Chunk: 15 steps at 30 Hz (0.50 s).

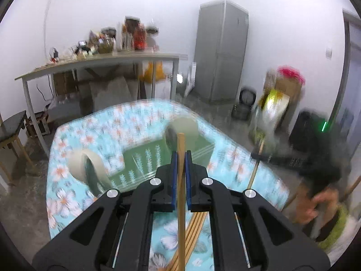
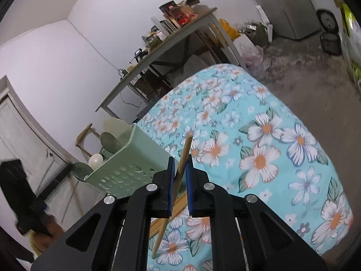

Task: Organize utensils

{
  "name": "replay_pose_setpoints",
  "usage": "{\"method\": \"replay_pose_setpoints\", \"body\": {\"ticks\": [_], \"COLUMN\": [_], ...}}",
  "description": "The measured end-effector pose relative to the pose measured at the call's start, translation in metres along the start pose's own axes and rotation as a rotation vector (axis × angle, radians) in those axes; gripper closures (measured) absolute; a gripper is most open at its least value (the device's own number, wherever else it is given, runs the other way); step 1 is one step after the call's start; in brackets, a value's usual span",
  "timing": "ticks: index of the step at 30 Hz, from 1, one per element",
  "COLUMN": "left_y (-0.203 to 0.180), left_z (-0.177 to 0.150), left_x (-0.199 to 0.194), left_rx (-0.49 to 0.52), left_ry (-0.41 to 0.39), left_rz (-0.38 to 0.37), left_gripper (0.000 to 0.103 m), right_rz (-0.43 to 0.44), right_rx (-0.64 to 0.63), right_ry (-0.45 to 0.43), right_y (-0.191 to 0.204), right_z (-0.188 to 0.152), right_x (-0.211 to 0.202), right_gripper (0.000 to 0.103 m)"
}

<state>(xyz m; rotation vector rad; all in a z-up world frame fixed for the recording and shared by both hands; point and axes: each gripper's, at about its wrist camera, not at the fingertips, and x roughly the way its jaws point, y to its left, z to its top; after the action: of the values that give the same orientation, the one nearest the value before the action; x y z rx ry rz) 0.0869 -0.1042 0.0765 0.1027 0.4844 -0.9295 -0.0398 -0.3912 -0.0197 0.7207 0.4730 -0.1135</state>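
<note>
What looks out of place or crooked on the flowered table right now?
The chopstick in the right gripper sits slanted across the jaws, not straight along them. More chopsticks still lie loose on the floral tablecloth rather than in the green basket. The left gripper pinches its chopstick nearly upright.

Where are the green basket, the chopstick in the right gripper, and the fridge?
green basket [image 2: 126,169]: right wrist view, perforated side wall.
chopstick [image 2: 183,155]: right wrist view, shaft above the pads.
fridge [image 1: 222,49]: left wrist view, front door.

both grippers' fingers nearly together
</note>
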Motion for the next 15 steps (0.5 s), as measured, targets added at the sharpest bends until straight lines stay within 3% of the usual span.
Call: {"method": "replay_pose_setpoints", "body": {"ticks": [7, 10, 15], "left_y": [0.024, 0.036, 0.045], "left_z": [0.053, 0.072, 0.09], "left_x": [-0.057, -0.072, -0.073], "left_rx": [-0.126, -0.185, -0.239], "left_ry": [-0.28, -0.424, -0.566], "left_rz": [-0.039, -0.019, 0.072], "left_gripper": [0.097, 0.097, 0.097], "right_rz": [-0.01, -0.013, -0.019], "right_rx": [-0.025, -0.023, -0.02], "right_ry": [-0.003, 0.0, 0.008], "right_y": [0.013, 0.012, 0.011], "right_z": [0.001, -0.001, -0.001], "right_x": [0.002, 0.002, 0.004], "right_gripper": [0.094, 0.094, 0.094]}}
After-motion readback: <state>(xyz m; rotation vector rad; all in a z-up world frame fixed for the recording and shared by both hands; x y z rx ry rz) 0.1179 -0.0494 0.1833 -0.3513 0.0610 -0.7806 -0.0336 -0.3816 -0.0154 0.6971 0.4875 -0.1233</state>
